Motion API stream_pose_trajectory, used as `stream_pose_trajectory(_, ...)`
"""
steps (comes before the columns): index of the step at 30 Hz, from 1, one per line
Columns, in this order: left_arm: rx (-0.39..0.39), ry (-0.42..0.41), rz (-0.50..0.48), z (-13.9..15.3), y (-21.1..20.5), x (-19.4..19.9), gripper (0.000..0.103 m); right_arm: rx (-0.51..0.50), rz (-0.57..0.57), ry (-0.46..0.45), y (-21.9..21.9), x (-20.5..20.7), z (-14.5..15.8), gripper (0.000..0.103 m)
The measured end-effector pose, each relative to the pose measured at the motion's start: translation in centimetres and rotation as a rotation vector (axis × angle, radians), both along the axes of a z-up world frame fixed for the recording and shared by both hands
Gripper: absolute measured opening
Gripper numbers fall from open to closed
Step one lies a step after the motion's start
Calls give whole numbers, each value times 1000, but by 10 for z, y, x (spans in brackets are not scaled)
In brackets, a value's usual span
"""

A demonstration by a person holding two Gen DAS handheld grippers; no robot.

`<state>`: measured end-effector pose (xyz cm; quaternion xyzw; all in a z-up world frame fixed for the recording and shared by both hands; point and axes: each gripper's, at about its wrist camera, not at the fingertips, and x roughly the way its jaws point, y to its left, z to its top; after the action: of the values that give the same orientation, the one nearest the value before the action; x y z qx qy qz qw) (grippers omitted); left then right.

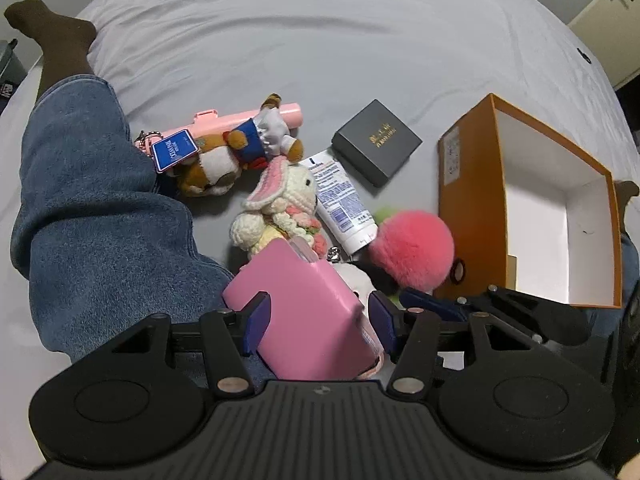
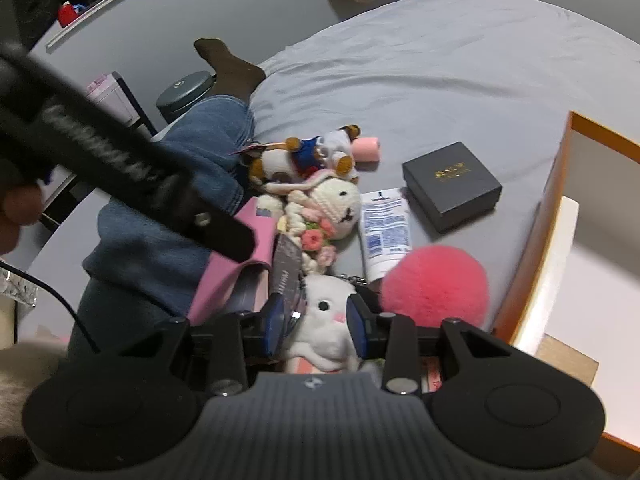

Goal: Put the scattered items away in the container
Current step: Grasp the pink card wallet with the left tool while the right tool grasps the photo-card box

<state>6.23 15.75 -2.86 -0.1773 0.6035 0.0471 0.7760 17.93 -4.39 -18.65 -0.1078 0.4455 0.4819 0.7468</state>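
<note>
On the grey bed, my left gripper (image 1: 318,322) stands open, pointing down over a pink case (image 1: 308,312) that lies between its pads; a thin gap shows at the right pad. My right gripper (image 2: 316,320) is shut on a small white plush bunny (image 2: 326,312), with a dark tag (image 2: 288,264) against its left pad. A fluffy pink pom-pom (image 2: 436,284) sits just right of it. The orange box (image 1: 468,184) with a white inside stands open at the right. A crochet bunny (image 1: 288,196), a dog plush (image 1: 236,152), a white tube (image 1: 340,204) and a dark gift box (image 1: 376,140) lie scattered.
A person's leg in jeans (image 1: 92,208) with a dark sock (image 1: 52,36) lies along the left, close to the pile. A long pink case (image 1: 240,118) rests behind the dog plush. Bare sheet (image 1: 320,40) stretches beyond the items. The orange box (image 2: 552,208) wall stands right of my right gripper.
</note>
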Motion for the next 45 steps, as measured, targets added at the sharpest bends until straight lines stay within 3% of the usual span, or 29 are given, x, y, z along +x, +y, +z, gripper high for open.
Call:
stream_pose_trajectory(4, 11, 21, -5, -2, -2, 1, 63, 23, 3, 30, 2, -1, 4, 33)
stream_pose_trajectory(12, 85, 70, -33, -12, -11, 1, 62, 88, 48, 91, 8, -6, 14, 34)
stream_pose_trajectory(14, 75, 78, -28, -15, -10, 0, 54, 78, 56, 89, 9, -6, 13, 35)
stream_pose_trajectory(22, 101, 53, -49, -1, -3, -8, 39, 48, 55, 106, 7, -3, 3, 40)
stream_pose_trajectory(26, 105, 61, -60, -1, 2, -12, 34, 43, 49, 181, 10, 4, -8, 38)
stream_pose_trajectory(38, 110, 62, -72, -1, 8, -17, 32, 76, 72, 288, 23, 12, -3, 34)
stream_pose_trajectory(45, 113, 72, -55, -12, 14, -17, 33, 17, 94, 239, 43, 11, -9, 34)
